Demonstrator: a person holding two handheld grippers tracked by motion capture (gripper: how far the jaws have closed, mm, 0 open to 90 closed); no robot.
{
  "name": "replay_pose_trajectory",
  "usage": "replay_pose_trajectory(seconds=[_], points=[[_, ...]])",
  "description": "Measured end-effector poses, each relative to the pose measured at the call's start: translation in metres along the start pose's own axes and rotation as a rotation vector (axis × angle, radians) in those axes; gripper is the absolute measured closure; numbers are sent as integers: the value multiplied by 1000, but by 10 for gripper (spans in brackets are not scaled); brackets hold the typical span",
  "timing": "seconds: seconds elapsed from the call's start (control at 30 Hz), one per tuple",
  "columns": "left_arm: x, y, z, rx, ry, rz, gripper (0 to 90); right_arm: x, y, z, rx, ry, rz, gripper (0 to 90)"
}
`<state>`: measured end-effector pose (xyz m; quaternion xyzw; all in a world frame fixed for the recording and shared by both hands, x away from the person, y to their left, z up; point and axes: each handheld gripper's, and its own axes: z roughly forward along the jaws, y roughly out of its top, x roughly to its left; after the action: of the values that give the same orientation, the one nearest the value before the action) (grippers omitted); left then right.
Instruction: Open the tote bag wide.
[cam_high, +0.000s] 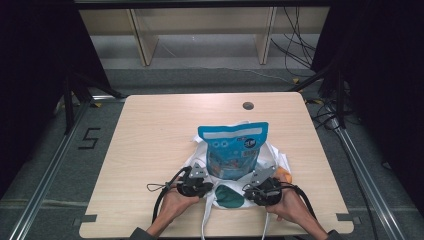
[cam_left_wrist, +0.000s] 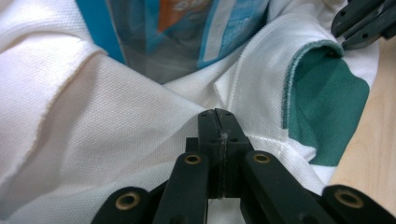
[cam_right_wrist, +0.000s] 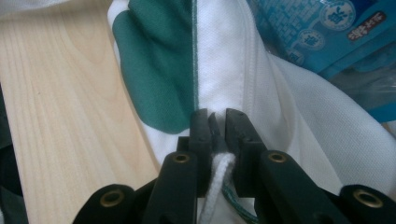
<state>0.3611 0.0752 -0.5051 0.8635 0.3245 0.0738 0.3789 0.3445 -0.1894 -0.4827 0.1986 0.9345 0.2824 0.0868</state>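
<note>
High view: blue snack pouch (cam_high: 234, 150) is seen standing in white tote bag (cam_high: 272, 156) at mid-table | Left gripper view: left gripper (cam_left_wrist: 219, 122) is clamped on bag fabric | Right gripper view: right gripper (cam_right_wrist: 213, 122) is pinched on the rim seam | Step judged: mouth being held; next, edges to be lifted together.

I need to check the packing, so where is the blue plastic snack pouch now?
In the high view the blue plastic snack pouch stands mid-table in the white cloth bag, just beyond the left gripper and the right gripper.

Pale wooden table (cam_high: 150, 130), grey floor (cam_high: 45, 150), wooden shelving (cam_high: 200, 25) behind
</note>
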Motion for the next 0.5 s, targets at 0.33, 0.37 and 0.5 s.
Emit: replay_pose_trajectory(seconds=[0.33, 0.37, 0.5], points=[[28, 17, 12, -27, 106, -17, 892, -28, 16, 15, 2, -83, 29, 821], [32, 18, 14, -34, 110, -24, 893, -32, 20, 18, -13, -67, 56, 820], [46, 22, 18, -58, 128, -62, 892, -50, 29, 26, -13, -85, 81, 818]])
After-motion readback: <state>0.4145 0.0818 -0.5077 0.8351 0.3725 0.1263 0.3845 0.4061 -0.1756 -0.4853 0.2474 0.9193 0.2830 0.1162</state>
